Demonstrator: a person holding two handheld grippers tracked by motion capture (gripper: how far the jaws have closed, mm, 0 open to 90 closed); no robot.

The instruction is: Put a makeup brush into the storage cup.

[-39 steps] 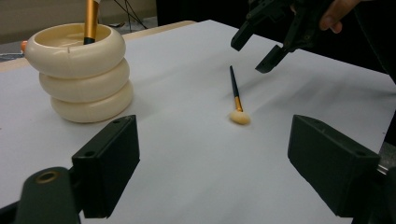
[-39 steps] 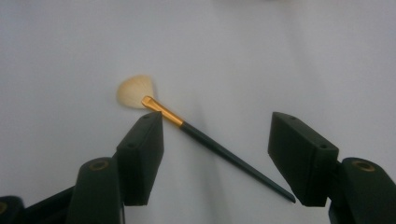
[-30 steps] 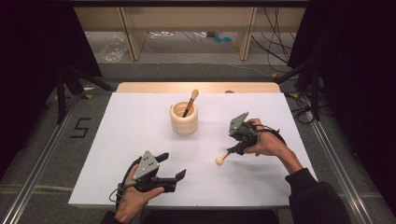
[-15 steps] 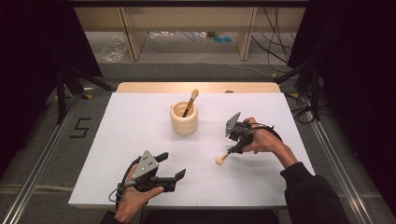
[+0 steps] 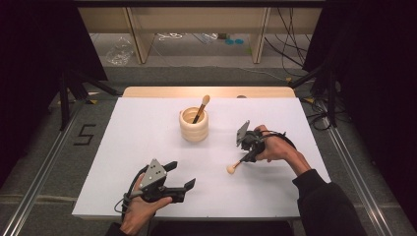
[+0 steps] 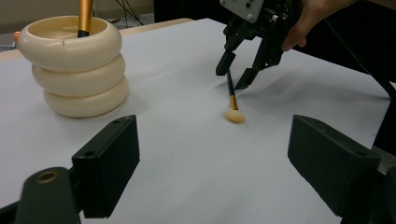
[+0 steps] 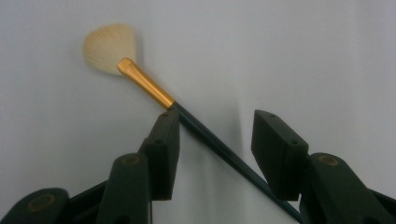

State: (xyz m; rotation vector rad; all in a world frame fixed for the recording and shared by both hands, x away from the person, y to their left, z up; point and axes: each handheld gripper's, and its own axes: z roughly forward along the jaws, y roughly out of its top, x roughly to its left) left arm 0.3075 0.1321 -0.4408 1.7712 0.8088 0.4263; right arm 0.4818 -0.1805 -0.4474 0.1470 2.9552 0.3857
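Gold-banded and dark-handled, the brush (image 7: 148, 86) lies on the white worktop (image 5: 147, 123), pale fan head pointing away from the right tool (image 5: 247, 149), just right of the ringed cream holder (image 5: 193, 126) where another brush (image 5: 201, 107) already stands. The right tool's jaws have just been closing, and the handle now runs between them, one pad (image 7: 164, 140) at it and the other apart, so there is no grip yet; a pick-up looks close. The left tool (image 5: 176, 175) rests open near the front edge. A "5" (image 5: 84, 134) is marked on the floor.
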